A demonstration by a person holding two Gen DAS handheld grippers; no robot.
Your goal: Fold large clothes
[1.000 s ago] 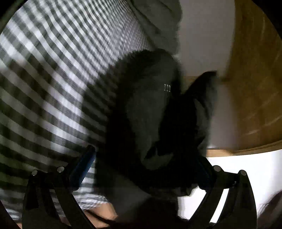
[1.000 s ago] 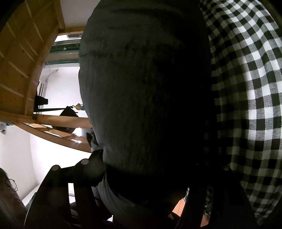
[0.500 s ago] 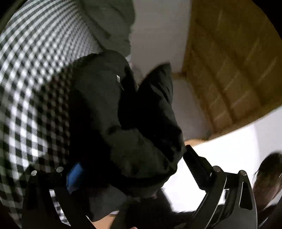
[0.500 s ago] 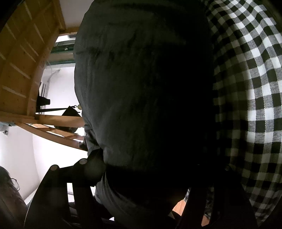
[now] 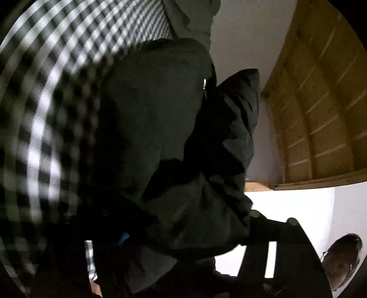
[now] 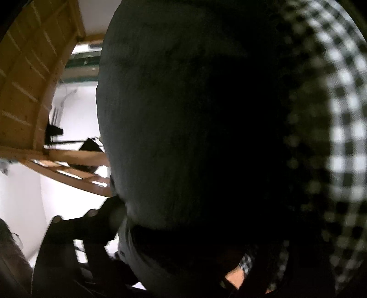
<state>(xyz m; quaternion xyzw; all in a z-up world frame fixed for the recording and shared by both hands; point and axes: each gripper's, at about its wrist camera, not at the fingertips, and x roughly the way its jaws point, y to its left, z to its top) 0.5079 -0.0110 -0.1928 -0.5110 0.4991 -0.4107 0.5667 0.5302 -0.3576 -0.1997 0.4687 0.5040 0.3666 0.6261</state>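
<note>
Dark fabric of one garment [image 5: 160, 119] is bunching between two grippers. Left gripper [image 5: 183, 229] is closing its fingers around a fold; right gripper [image 6: 206, 229] is opening, cloth between.

A black-and-white checked cloth [image 5: 45, 110] covers the surface that carries everything; what is under it cannot be told. A dark garment [image 5: 156, 119] lies bunched directly on the cloth, and a grey-green garment [image 5: 195, 20] lies at its far end. In the right view the cloth [image 6: 344, 114] borders the dark garment [image 6: 183, 114].

No legible text or labels
</note>
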